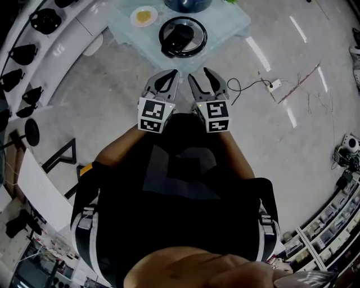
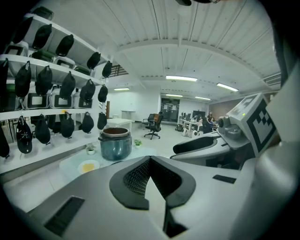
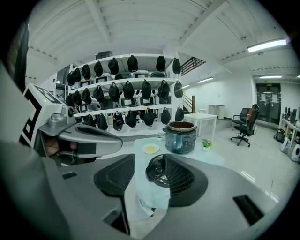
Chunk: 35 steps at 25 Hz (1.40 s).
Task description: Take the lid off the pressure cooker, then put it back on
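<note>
Both grippers sit side by side, close in front of the person's dark shirt (image 1: 180,169) and well short of the table. The left gripper (image 1: 166,79) has its jaw tips brought together with nothing between them. Just to its right, the right gripper (image 1: 199,76) has its jaws standing apart and empty; through their gap the right gripper view shows only cloth and the lid far ahead.

Off to the right of the right gripper, a white power strip (image 1: 274,85) lies on the floor with a dark cable (image 1: 247,85) running to it.

Ahead of both grippers stands a table (image 1: 230,22) under a pale cloth. The pressure cooker's lid (image 1: 183,36), black with a handle on top, lies flat on the table's near part, apart from either gripper. Beyond it and to the left is a small plate (image 1: 144,16) with something yellow on it. Farther on, straight beyond the lid, the cooker pot (image 3: 180,138) stands upright and uncovered, with a small potted plant (image 3: 205,144) just to its right.

Well to the left, curved white shelves (image 3: 131,93) hold rows of dark hanging objects. An office chair (image 3: 243,124) stands far off to the right.
</note>
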Each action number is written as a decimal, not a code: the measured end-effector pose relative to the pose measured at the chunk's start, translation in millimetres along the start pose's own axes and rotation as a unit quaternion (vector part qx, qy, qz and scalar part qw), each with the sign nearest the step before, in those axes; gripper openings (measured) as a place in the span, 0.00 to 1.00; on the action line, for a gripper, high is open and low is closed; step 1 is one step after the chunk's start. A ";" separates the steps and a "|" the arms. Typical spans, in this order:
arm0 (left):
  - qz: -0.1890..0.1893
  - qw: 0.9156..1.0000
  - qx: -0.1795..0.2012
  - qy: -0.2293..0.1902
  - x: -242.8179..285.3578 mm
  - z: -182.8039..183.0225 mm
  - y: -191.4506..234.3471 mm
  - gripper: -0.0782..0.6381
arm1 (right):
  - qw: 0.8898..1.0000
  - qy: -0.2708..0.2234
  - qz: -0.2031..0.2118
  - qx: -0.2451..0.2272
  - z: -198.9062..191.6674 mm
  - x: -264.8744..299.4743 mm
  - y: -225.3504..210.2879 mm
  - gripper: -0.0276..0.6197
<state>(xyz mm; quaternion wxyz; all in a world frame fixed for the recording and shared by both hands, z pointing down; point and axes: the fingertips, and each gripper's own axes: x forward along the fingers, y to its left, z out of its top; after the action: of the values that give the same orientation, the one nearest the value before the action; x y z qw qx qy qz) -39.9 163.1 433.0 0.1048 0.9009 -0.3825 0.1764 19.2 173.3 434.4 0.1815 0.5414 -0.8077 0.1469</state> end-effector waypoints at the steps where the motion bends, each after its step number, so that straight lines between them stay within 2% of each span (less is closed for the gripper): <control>1: -0.002 1.000 0.000 -0.001 -2.4 -0.7 2.7 0.12 | 1.000 0.000 -0.003 0.000 0.3 0.8 3.7 0.38; 19: -0.022 1.000 -0.003 -0.001 -38.4 -21.9 30.3 0.12 | 1.000 0.012 -0.022 0.005 -9.7 10.2 55.3 0.38; 35: -0.027 1.000 -0.007 -0.011 -41.2 -18.1 52.0 0.12 | 0.999 0.013 -0.031 -0.007 1.4 27.1 65.2 0.38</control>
<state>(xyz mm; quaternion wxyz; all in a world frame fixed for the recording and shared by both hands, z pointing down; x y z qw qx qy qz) -108.5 160.2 436.0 0.1120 0.9118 -0.3606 0.1611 -50.9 174.6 442.8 0.1999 0.5628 -0.7893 0.1422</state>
